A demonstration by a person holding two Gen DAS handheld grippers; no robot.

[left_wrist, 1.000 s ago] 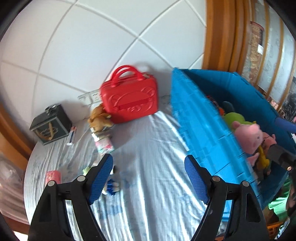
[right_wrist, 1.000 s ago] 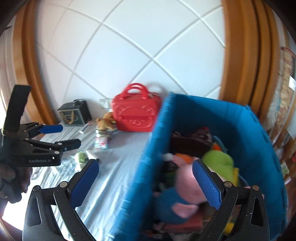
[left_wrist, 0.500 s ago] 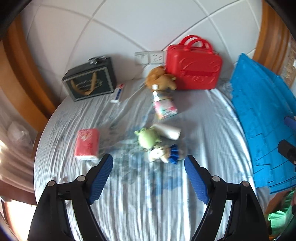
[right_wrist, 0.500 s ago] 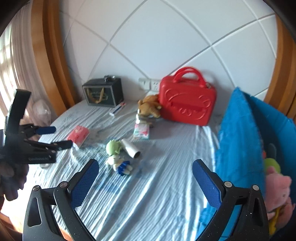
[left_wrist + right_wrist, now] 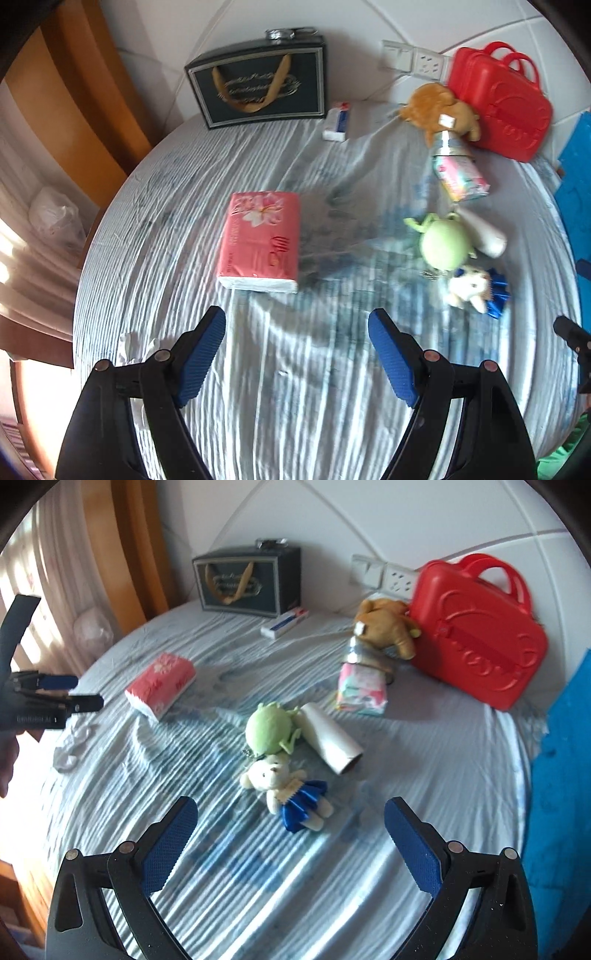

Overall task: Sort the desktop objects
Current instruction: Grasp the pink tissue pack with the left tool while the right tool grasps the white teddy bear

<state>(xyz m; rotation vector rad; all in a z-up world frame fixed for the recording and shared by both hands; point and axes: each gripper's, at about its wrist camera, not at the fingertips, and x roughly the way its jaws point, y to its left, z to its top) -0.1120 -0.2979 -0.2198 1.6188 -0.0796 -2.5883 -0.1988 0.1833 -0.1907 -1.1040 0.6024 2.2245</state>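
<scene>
Mostly soft: fuzzy round green plush (image 5: 269, 729), rumpled striped sheet (image 5: 258, 867)

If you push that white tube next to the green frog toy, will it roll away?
Probably, a little. The white tube lies on its side and looks round, so a sideways push could roll it. The wrinkled sheet and the green frog toy touching it would likely stop it soon. It seems hollow, so probably light.

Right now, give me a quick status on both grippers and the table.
Left gripper open, empty, above pink tissue pack. Right gripper open, empty, over white bear. Nothing in between.
</scene>
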